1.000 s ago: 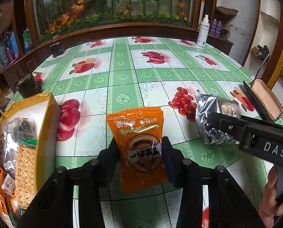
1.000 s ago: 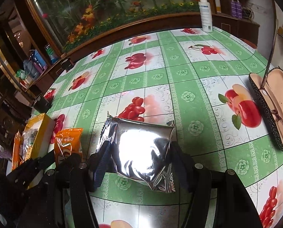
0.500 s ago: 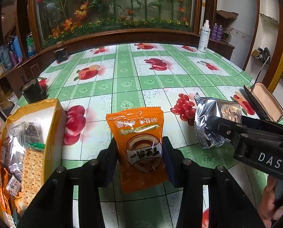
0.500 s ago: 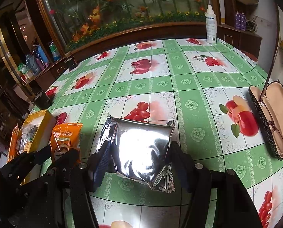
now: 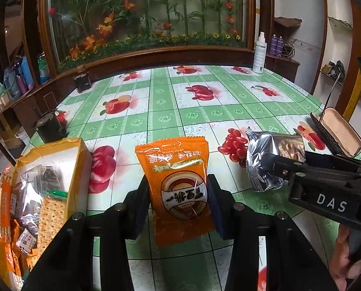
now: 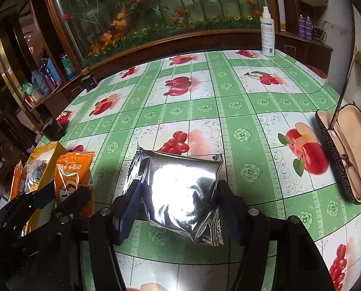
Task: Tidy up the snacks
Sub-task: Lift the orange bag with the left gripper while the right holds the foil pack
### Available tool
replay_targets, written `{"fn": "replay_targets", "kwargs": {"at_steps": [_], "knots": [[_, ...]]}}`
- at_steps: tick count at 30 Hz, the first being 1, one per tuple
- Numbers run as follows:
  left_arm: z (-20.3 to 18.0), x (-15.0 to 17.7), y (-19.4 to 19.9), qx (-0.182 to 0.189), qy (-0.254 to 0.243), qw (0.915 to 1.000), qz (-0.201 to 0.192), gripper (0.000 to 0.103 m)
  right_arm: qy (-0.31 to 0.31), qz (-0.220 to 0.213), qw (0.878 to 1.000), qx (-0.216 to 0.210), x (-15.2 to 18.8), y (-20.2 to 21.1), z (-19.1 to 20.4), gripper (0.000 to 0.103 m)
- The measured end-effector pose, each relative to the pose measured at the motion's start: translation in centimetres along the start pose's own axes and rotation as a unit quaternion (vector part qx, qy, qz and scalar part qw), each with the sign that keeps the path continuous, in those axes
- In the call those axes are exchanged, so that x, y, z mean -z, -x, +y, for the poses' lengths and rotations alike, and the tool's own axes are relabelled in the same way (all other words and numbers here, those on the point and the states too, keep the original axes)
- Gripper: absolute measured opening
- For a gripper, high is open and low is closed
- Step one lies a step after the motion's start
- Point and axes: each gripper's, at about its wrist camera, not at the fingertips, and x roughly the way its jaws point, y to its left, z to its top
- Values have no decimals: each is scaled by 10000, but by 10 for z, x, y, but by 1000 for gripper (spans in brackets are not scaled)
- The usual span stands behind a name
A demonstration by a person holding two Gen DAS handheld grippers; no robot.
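Left claw [image 5: 178, 194] clamps the orange packet [image 5: 178, 184] — right claw [image 6: 178, 198] clamps the silver pouch [image 6: 180, 189].

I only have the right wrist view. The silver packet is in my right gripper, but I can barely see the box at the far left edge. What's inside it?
Observer: The left wrist view looks into the yellow box: it holds a pack of square crackers and several small wrapped snacks.
Operator: Is the left gripper gripping the orange packet squarely?
Observer: Yes. The left gripper has a pad on each side of the orange packet, whose printed text reads upside down there.
Operator: And my silver packet, is it plain foil all round?
Observer: No. From the left, the silver packet in the right gripper shows a clear window with brownish food inside.
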Motion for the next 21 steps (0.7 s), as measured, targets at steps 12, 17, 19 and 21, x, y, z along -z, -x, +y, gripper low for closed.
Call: {"fn": "replay_targets", "kwargs": {"at_steps": [12,17,19,21], "knots": [[-3,-1,11,-195,-124,9993,-279,44,9,-45,10000,-23,-1,2,0,67],[-2,-2,15,-250,-117,9989,-380,44,56,-113,9999,-23,-1,5,3,67],[-1,-3,18,-264,-108,9987,-432,44,88,-154,9998,-9,-1,7,4,67],[-1,-3,20,-273,-90,9985,-467,44,111,-174,9998,-14,-1,7,5,67]]}}
